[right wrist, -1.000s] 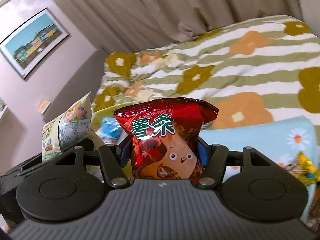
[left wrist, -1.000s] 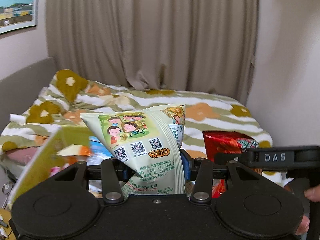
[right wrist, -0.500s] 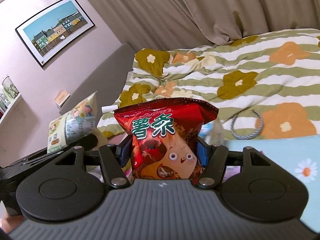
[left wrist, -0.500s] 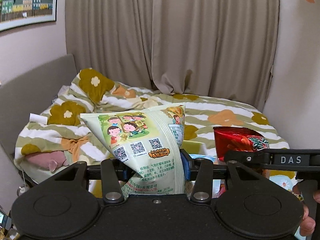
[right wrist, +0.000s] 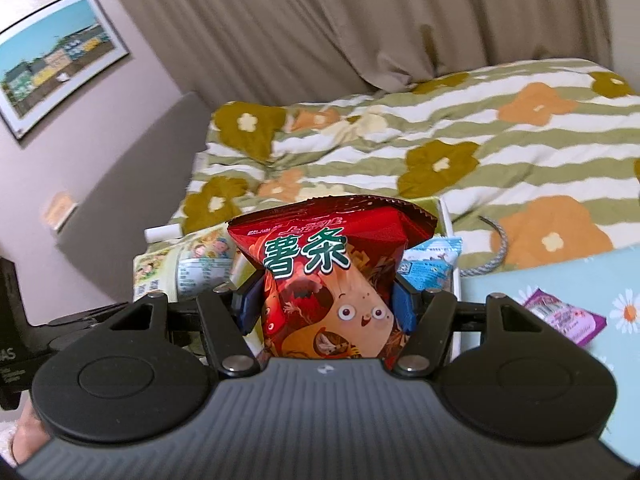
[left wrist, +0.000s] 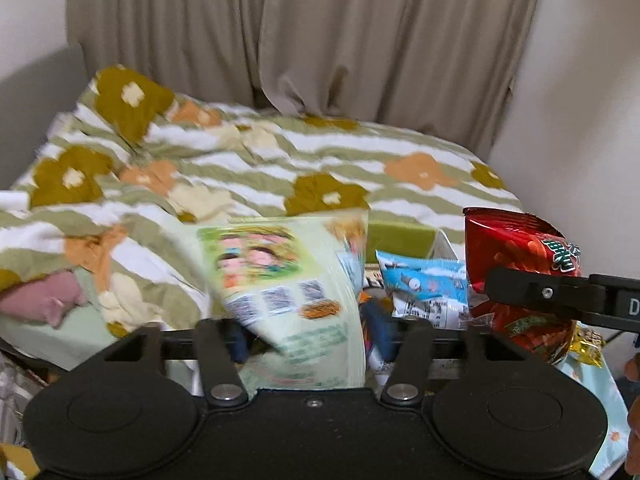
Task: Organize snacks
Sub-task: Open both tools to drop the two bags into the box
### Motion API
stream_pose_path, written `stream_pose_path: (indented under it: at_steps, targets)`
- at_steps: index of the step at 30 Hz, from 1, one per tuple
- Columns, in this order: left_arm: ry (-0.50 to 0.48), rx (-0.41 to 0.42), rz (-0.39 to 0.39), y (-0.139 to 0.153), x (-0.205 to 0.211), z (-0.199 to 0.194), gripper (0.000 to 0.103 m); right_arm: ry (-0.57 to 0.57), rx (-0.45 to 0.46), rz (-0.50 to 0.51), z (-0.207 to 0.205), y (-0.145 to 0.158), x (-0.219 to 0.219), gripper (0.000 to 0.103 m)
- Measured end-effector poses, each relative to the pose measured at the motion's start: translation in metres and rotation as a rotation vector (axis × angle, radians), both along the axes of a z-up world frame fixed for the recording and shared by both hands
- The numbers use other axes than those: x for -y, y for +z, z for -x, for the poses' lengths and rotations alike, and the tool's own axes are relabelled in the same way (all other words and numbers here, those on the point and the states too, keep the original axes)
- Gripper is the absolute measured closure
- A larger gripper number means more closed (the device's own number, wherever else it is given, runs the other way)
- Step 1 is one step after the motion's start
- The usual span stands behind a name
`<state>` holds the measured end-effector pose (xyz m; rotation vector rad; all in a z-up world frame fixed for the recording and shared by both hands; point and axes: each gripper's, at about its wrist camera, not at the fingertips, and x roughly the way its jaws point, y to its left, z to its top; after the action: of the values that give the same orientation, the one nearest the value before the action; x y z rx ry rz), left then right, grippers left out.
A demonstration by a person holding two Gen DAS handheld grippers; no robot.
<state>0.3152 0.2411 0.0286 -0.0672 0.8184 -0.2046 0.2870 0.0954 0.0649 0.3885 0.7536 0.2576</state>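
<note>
A pale green snack bag point(left wrist: 288, 280) with cartoon children sits blurred and tilted between the jaws of my left gripper point(left wrist: 308, 340). Those jaws are opening, and both blue pads stand off the bag. My right gripper point(right wrist: 326, 308) is shut on a red fries bag point(right wrist: 320, 264), which stands upright. In the left wrist view the red bag point(left wrist: 516, 248) hangs at the right, with a black finger point(left wrist: 536, 290) of the right gripper across it. Below both grippers is a box with a green and white wall point(left wrist: 400, 236), holding a blue snack packet point(left wrist: 424, 284).
A bed with a striped floral quilt point(left wrist: 280, 160) lies behind the box, with beige curtains point(left wrist: 320, 40) beyond it. A light blue daisy cloth point(right wrist: 560, 280) at the right carries a purple packet point(right wrist: 560, 316). A grey cord point(right wrist: 500, 240) lies on the quilt. A yellow packet point(left wrist: 588, 344) lies lower right.
The left jaws have spread and the green bag has slipped and tilted between them. Both grippers swung across the bed and now hang over the box with the blue packet.
</note>
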Motion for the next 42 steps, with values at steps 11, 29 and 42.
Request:
stream_pose_path:
  at_steps: [11, 29, 42]
  targets:
    - [0.045, 0.017, -0.001, -0.006, -0.013, 0.033, 0.004, -0.031, -0.037, 0.019, -0.002, -0.018, -0.005, 0.025]
    - [0.152, 0.032, -0.016, -0.002, -0.028, 0.077, 0.002, 0.054, -0.001, 0.039, -0.007, -0.025, -0.030, 0.005]
    - [0.122, 0.086, -0.073, -0.002, -0.018, 0.095, 0.002, 0.005, 0.090, 0.071, 0.022, -0.029, -0.028, 0.000]
